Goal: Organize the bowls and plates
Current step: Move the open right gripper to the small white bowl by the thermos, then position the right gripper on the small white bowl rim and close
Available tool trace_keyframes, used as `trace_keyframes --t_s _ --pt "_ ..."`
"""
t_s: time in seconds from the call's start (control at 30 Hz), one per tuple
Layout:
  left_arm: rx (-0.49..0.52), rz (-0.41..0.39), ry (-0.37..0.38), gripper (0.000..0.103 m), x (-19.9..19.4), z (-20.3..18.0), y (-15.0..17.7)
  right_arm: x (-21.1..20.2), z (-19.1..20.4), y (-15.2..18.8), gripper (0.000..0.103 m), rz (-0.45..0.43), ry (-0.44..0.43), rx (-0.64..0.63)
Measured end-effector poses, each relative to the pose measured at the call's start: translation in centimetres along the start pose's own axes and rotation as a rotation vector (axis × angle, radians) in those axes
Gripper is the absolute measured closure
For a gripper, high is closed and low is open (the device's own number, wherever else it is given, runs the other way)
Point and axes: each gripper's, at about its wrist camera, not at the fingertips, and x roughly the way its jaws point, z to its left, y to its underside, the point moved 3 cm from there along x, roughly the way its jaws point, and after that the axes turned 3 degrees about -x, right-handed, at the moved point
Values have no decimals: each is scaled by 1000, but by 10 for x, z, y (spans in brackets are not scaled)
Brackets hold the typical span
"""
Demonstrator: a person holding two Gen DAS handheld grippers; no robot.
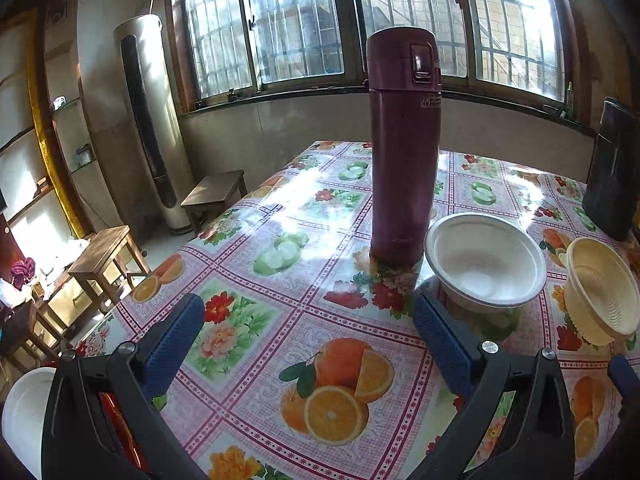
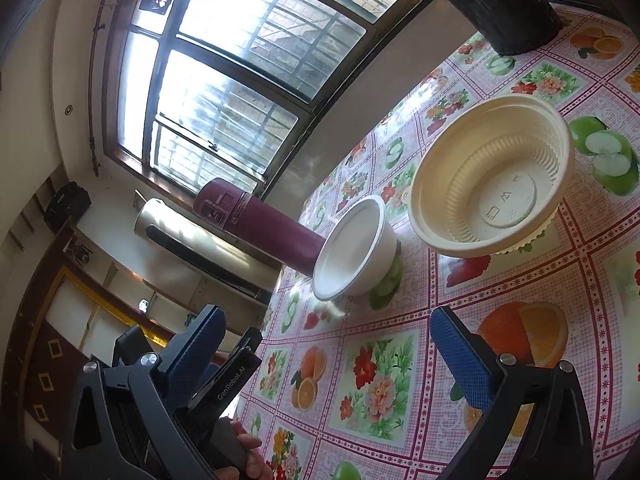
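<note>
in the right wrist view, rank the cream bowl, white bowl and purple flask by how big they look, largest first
1. cream bowl, nearest the camera and widest in frame.
2. purple flask and white bowl: about alike. The flask looks longer, but the bowl hides its base and fisheye stretch makes ranking them unsure.

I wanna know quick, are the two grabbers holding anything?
Left gripper: open, holding nothing.
Right gripper: open, holding nothing.

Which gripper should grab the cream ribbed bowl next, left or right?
Right, probably. The right gripper is open with the cream ribbed bowl nearly ahead; for the open left gripper it sits far off to the side, past the white bowl.
</note>
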Motion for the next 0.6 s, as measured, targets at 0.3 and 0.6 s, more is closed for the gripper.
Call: trace_keyframes --t_s 0.3,0.6 --pt "-17 133 41 0 22 1 14 60 8 -17 1 6 0 29" --pt "-26 154 90 0 22 -5 18 100 -16 -35 0 25 43 87"
